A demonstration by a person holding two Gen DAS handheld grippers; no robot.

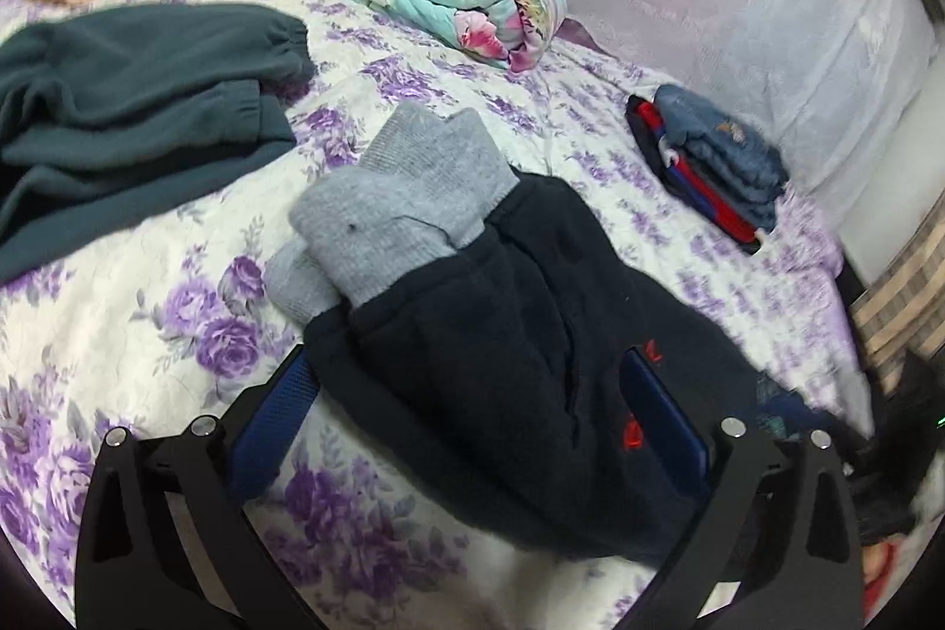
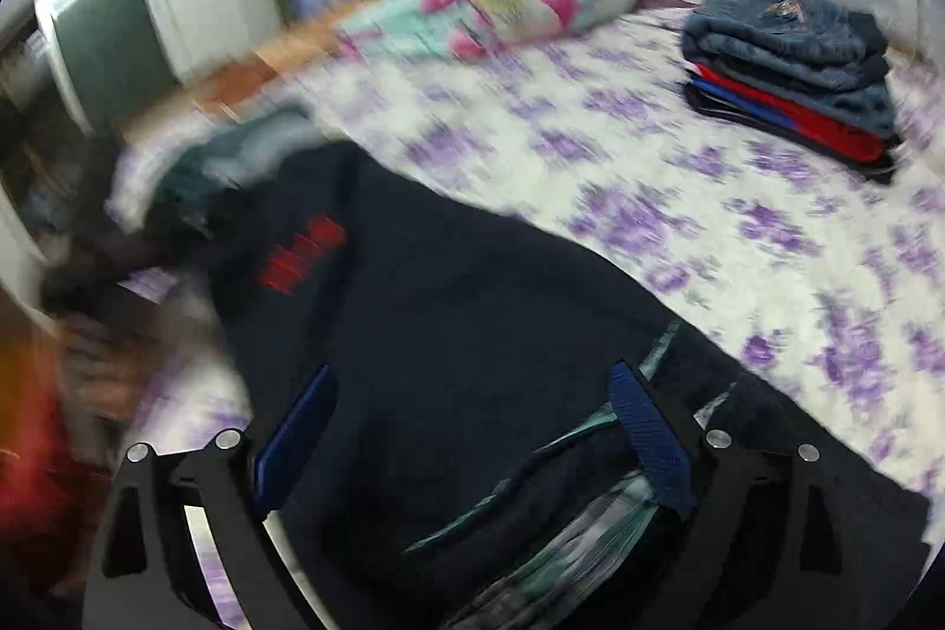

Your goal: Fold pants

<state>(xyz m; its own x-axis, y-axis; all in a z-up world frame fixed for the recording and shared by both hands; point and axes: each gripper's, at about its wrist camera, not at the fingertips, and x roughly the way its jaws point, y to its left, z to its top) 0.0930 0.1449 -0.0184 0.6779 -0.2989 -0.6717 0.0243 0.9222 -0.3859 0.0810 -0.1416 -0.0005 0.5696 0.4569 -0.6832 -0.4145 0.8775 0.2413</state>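
Purple-flowered sheets cover the bed (image 1: 147, 311), where the dark navy pants (image 1: 502, 364) with grey cuffs lie near its front edge. Both the left tongs (image 1: 466, 394) and the right tongs (image 2: 472, 429) stand wide apart over the fabric, clamping nothing. A folded clothes stack (image 2: 791, 81) sits toward the far right corner.

The right wrist view is smeared by motion: the red lettering (image 2: 302, 252) on the dark pants (image 2: 472, 335) cannot be read, and the shapes at the left edge, a reddish-orange blur (image 2: 41, 429) included, cannot be identified. In the left wrist view the pants' (image 1: 502, 364) lower end is hidden behind the gripper frame at the bottom. The teal garment (image 1: 130, 110) is cut off by the left edge, and a dark shape (image 1: 903, 453) at the right edge is too blurred to name.
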